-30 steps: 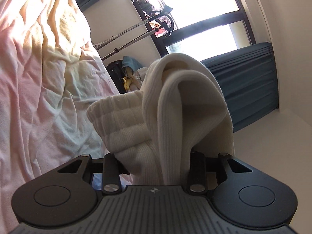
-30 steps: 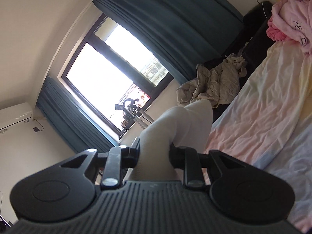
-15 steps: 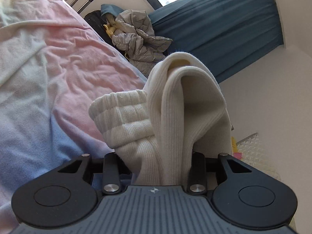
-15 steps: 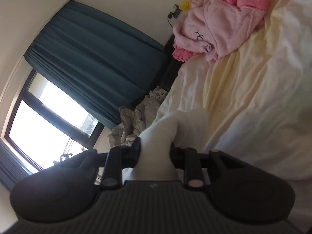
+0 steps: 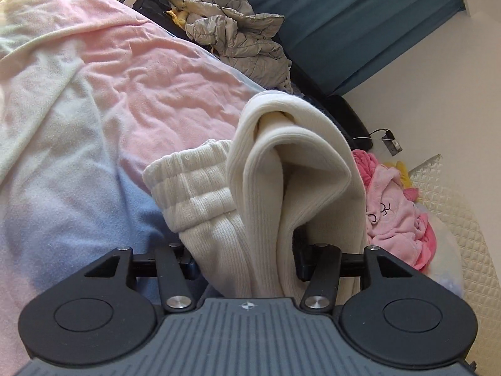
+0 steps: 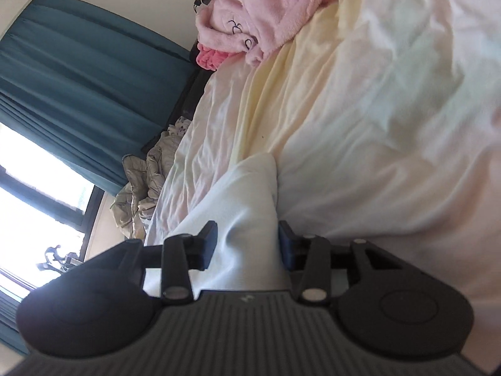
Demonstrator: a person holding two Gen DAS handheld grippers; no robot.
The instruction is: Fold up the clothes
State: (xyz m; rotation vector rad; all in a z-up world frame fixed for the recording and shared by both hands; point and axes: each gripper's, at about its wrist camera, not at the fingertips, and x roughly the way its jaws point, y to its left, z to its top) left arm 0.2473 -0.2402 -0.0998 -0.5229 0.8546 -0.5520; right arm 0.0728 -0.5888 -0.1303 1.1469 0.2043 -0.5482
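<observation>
On a bed spread with a pastel blanket [image 5: 131, 87], the cream ribbed garment [image 5: 281, 188] lies bunched between the opening jaws of my left gripper [image 5: 247, 260]; my right gripper [image 6: 247, 244], also opening, straddles its other end, pink robe [image 6: 260, 15] beyond.

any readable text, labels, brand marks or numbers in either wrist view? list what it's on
No readable words or numbers in either view.
Small white emblem on the grey ribbed body of the left gripper: a symbol, no letters.
Same emblem on the right gripper: blurred.
Black stitched marks on the pink fleece garment: a drawn motif, not text.
</observation>
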